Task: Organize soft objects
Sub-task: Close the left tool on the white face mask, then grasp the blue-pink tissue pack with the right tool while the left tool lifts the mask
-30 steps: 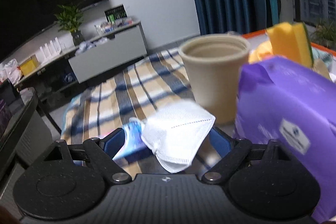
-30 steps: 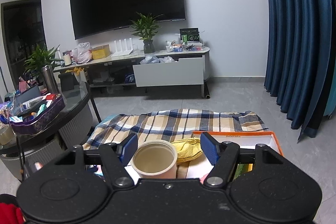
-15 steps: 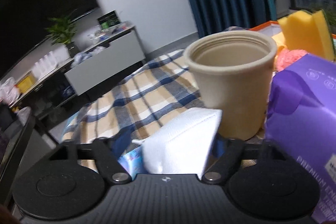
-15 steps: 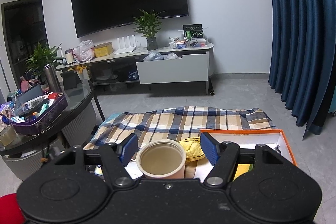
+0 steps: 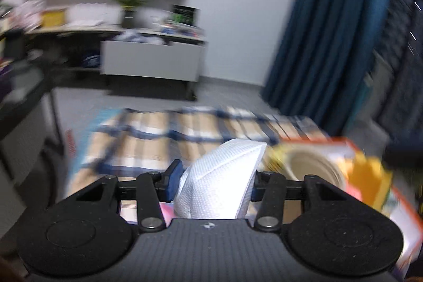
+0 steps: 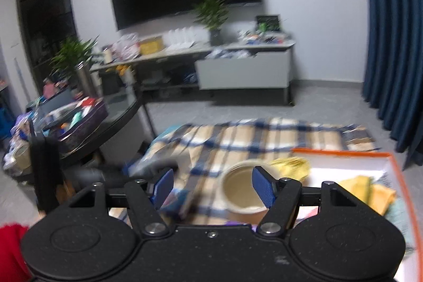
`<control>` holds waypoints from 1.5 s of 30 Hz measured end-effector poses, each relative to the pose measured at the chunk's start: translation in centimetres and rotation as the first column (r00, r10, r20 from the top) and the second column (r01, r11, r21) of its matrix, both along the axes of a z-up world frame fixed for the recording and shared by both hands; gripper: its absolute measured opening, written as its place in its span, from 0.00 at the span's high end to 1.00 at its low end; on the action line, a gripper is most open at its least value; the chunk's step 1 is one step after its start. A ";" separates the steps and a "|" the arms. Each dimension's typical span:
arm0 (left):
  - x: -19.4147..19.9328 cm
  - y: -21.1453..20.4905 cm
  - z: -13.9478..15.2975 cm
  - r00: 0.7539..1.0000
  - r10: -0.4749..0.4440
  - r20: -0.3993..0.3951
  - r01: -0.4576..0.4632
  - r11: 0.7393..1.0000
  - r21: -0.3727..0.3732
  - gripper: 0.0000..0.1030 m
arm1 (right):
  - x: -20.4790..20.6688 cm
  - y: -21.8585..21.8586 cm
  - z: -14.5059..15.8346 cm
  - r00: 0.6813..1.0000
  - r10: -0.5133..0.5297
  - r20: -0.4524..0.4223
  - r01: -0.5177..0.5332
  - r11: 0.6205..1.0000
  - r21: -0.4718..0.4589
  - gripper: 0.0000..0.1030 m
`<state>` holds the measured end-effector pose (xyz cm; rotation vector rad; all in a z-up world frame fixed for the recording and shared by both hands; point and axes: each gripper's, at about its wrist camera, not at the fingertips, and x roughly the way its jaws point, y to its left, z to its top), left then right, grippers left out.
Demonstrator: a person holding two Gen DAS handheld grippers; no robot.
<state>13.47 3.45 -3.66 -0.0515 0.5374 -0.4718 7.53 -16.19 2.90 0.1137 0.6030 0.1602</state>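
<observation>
My left gripper [image 5: 212,183] is shut on a white folded face mask [image 5: 222,176] and holds it up above the plaid cloth [image 5: 164,139]. To its right are a beige paper cup [image 5: 312,168], a yellow sponge [image 5: 370,181] and the orange-rimmed box [image 5: 407,208]. My right gripper [image 6: 212,188] is open and empty above the cloth [image 6: 264,136], with the cup [image 6: 243,189] just behind its right finger. The box [image 6: 391,157] holds a yellow cloth [image 6: 290,165] and yellow sponges [image 6: 370,189].
A round glass table [image 6: 119,112] with a full basket stands at the left. A TV bench [image 6: 238,70] runs along the far wall. Blue curtains [image 6: 391,44] hang at the right. The left arm [image 6: 148,171] shows low left in the right wrist view.
My left gripper has lifted the mask and swung upward, so the cup and the purple pack dropped out of close view. The right wrist view has shifted a little to the left.
</observation>
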 end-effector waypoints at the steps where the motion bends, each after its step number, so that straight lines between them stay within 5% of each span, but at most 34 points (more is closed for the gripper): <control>1: 0.0 1.3 0.6 0.999 0.036 -0.007 -0.036 0.999 -0.028 0.53 | 0.4 0.8 -0.6 1.000 0.011 -0.019 -0.011 1.000 0.011 0.24; 3: -0.1 3.8 1.5 0.994 0.109 -0.018 -0.110 0.992 -0.057 0.53 | 1.3 2.3 -1.9 0.998 0.027 -0.064 -0.024 0.999 0.041 0.24; 9: -0.9 8.5 2.5 0.968 0.252 0.010 -0.252 0.968 0.014 0.53 | 4.5 7.6 -6.3 0.987 0.016 -0.162 -0.005 0.998 0.063 0.24; 18: -1.4 11.1 2.1 0.953 0.301 -0.007 -0.301 0.953 -0.033 0.53 | 9.5 12.0 -11.4 0.963 -0.060 -0.261 0.069 0.997 0.025 0.19; 22: -1.0 11.0 1.6 0.950 0.313 -0.009 -0.313 0.949 -0.033 0.53 | 10.7 13.3 -12.4 0.966 -0.089 -0.245 0.075 0.995 -0.065 0.11; 26: -1.2 11.5 1.4 0.941 0.336 -0.035 -0.337 0.940 -0.047 0.53 | 11.7 13.9 -12.5 0.964 -0.117 -0.241 0.079 0.984 -0.159 0.11; 32: -1.9 11.7 1.8 0.933 0.358 -0.044 -0.360 0.931 -0.054 0.53 | 12.5 12.5 -13.8 0.940 -0.103 -0.325 0.075 0.992 -0.098 0.13; 45: -4.0 10.3 2.8 0.921 0.382 -0.070 -0.386 0.920 -0.060 0.53 | 7.3 10.8 -7.5 0.988 -0.031 -0.154 0.024 0.999 -0.043 0.14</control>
